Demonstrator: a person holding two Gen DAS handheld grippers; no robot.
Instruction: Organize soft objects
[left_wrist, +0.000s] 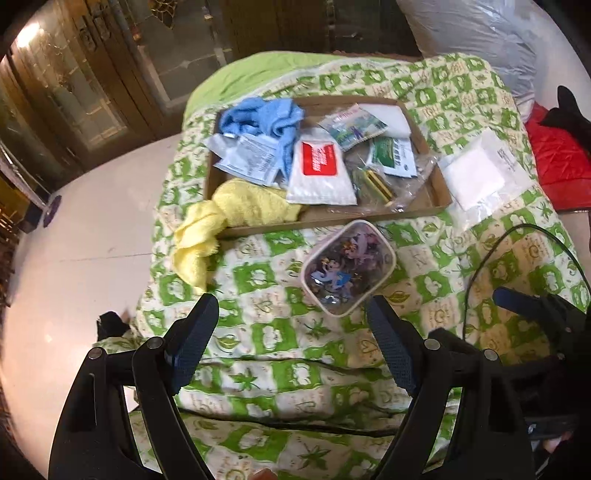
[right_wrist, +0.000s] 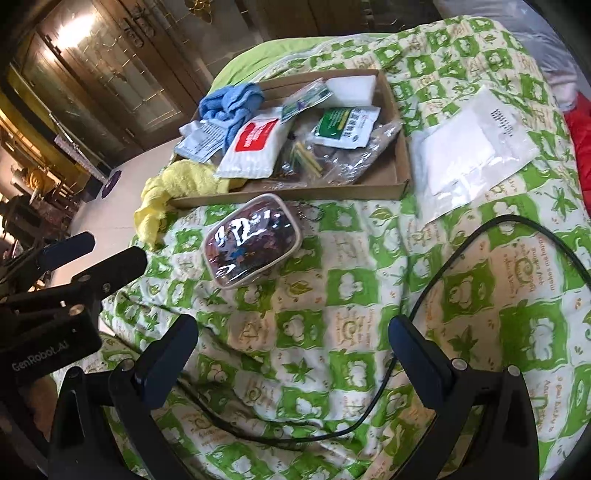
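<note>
- We hold the left gripper (left_wrist: 291, 317) with its jaws apart and nothing between them, hovering over the green-and-white patterned quilt (left_wrist: 280, 339) just near of the clear zip pouch (left_wrist: 348, 266).
- Our right gripper (right_wrist: 293, 341) also stands wide apart and empty, above bare quilt with a black cable (right_wrist: 436, 273) looping under it.
- The pouch lies on the quilt just in front of the near wall of the cardboard tray (left_wrist: 332, 220), apart from it; it looks light, with a glossy plastic skin (likely slippery) and a firmer pale rim. We would pinch it across that rim or a corner rather than the slick flat face.
- The yellow towel (left_wrist: 229, 210) hangs over the tray's near-left corner, half in and half out; it is limp and will drape, so we would gather a bunched fold.
- The blue cloth (left_wrist: 262, 118) sits crumpled in the tray's far-left part among the sachets.
- A flat white packet in a plastic bag (right_wrist: 472, 147) lies on the quilt right of the tray; thin and floppy, best taken by an edge.
</note>
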